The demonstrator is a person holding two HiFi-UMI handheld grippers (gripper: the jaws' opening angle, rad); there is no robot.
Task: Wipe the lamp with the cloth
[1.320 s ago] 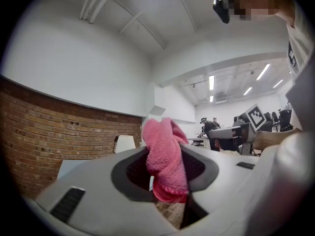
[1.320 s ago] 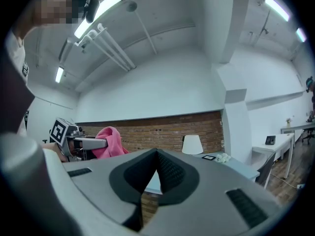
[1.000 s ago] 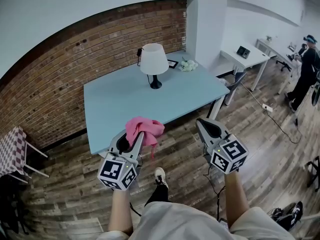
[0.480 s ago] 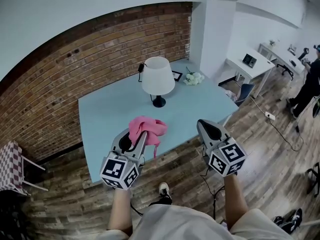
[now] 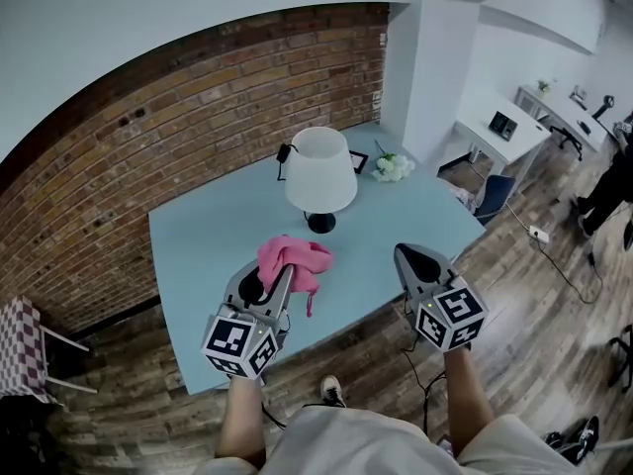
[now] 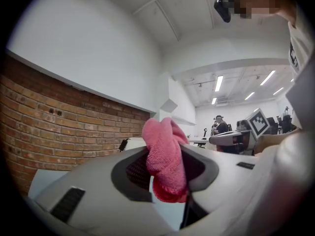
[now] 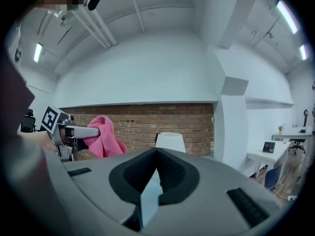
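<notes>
A lamp (image 5: 319, 172) with a white shade and a black base stands on the pale blue table (image 5: 208, 231), towards its far side. In the right gripper view the lamp (image 7: 170, 141) shows just past the jaws. My left gripper (image 5: 282, 270) is shut on a pink cloth (image 5: 293, 258), held over the table's near part, short of the lamp. The cloth (image 6: 166, 159) bulges out between the jaws in the left gripper view. My right gripper (image 5: 406, 253) is shut with nothing in it, above the table's near right edge. The cloth (image 7: 102, 137) shows at the left in the right gripper view.
A brick wall (image 5: 178, 117) runs behind the table. White flowers (image 5: 393, 166) and a small dark frame (image 5: 356, 161) lie on the table's far right. White desks (image 5: 499, 127) and a chair (image 5: 492, 194) stand at the right. A checked-cloth table (image 5: 20, 339) is at the left. Wooden floor surrounds.
Both grippers and the view have come closer to the table. The cloth, earlier over the table's near edge, is now over its top, closer to the lamp. Both grips are unchanged.
</notes>
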